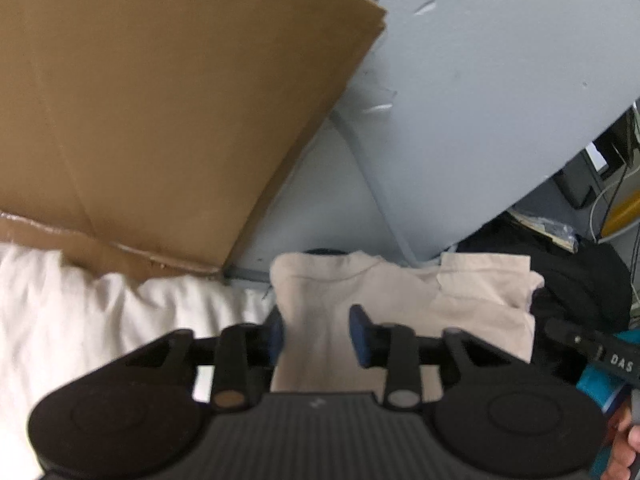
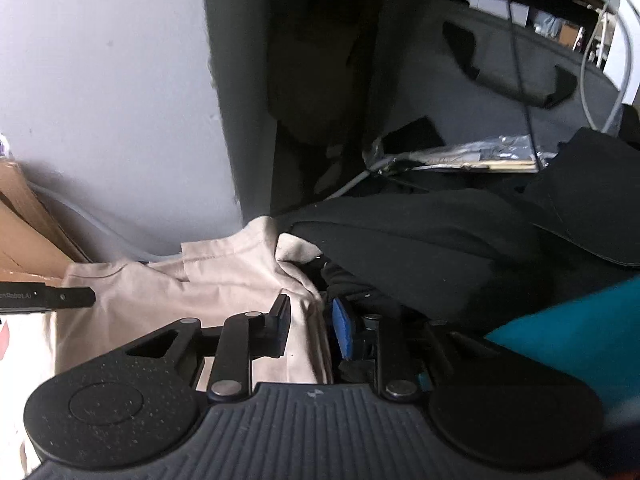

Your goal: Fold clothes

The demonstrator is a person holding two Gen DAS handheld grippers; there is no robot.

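In the left wrist view we see one left tool [image 1: 318,334] with its two blue-padded fingers standing apart over one folded beige garment [image 1: 400,304]; the cloth shows between the pads, but neither pad presses on it, so nothing is gripped. The garment lies at the centre, running toward 3 o'clock, on a white sheet [image 1: 80,308] that spreads out to 9 o'clock. One brown cardboard sheet [image 1: 160,100] leans at 11 o'clock against a grey wall [image 1: 480,80]. One heap of black clothing [image 1: 580,280] sits at 3 o'clock, touching the garment's edge. At 4 o'clock we see the tip of the right tool [image 1: 560,330], and part of a hand [image 1: 624,444] at 5 o'clock.

In the right wrist view we count one right tool [image 2: 310,328], its jaws parted around the beige garment's [image 2: 180,300] right-hand edge; the pads do not clamp it. The black clothing [image 2: 420,248] fills the field from 1 to 3 o'clock, overlapping the garment's corner. One teal cloth [image 2: 568,328] lies at 4 o'clock. The left tool's finger [image 2: 72,298] reaches in at 9 o'clock above the garment.
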